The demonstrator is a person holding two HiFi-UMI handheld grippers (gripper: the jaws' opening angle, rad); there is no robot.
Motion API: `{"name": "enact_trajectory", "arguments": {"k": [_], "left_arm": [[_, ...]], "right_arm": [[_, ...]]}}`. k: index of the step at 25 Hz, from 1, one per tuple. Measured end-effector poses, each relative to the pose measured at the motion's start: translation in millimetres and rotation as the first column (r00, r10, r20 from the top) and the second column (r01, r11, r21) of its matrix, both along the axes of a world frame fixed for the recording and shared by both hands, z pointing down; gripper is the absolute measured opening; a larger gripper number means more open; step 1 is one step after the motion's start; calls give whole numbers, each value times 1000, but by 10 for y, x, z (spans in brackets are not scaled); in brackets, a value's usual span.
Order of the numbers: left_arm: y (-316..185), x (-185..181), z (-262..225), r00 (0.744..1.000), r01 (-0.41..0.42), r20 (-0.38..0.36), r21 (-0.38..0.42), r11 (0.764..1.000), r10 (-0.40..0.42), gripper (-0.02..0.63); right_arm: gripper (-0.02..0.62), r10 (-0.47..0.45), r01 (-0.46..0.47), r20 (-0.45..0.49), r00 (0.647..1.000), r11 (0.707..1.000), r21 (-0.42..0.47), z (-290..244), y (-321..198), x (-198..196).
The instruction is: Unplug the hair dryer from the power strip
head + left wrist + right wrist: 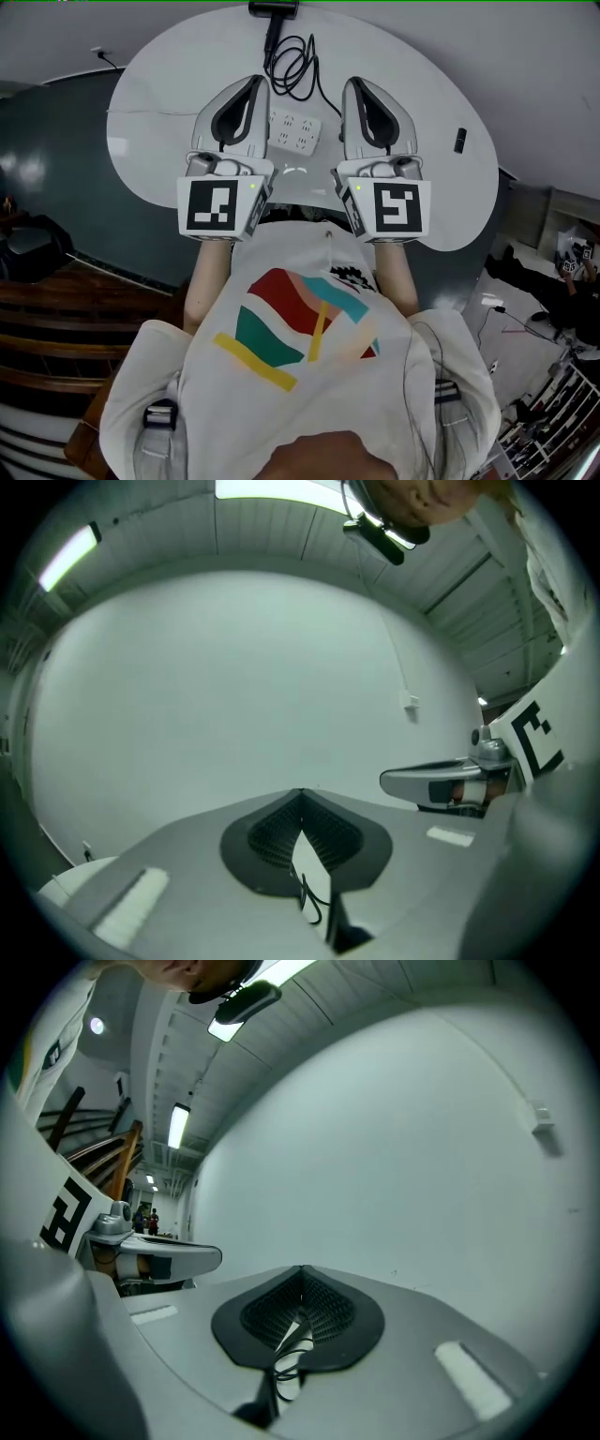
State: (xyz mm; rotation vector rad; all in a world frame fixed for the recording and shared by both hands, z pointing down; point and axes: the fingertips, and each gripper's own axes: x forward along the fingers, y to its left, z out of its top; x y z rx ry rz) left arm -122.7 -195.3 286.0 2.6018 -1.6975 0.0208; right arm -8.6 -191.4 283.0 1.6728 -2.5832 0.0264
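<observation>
White desk (169,84), unplugging unconfirmed.
Left claw (247,92) and right claw (361,92) were shut, empty, raised either side of the power strip (295,131); hair dryer (274,9) lay at far edge, cord (298,61) end hidden.

We are seeing soft, even light coming from ceiling strips (67,557), washing the wall (234,686) pale. A small glare is showing on the table (295,171). Both gripper views are bending fisheye-fashion, their corners darkening; the room's edges are staying dim.
</observation>
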Motion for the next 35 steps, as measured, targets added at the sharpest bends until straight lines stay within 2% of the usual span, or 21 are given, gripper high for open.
{"name": "enact_trajectory", "arguments": {"k": [3,12,17,35], "left_arm": [[80,57,-29,1000,-5,21,6,1000,5,0],[205,-7,-147,999,21,24,60,998,-22,0],[243,-16,-222,999,24,41,96,995,-28,0],[275,-11,-204,998,34,54,96,995,-39,0]], "right_arm": [[14,-13,13,-19,1000,1000,1,28,56,-46],[14,-40,40,-72,997,999,-2,72,153,-188],[14,-58,60,-66,996,998,24,27,193,-220],[14,-56,59,-74,996,998,35,39,221,-130]]}}
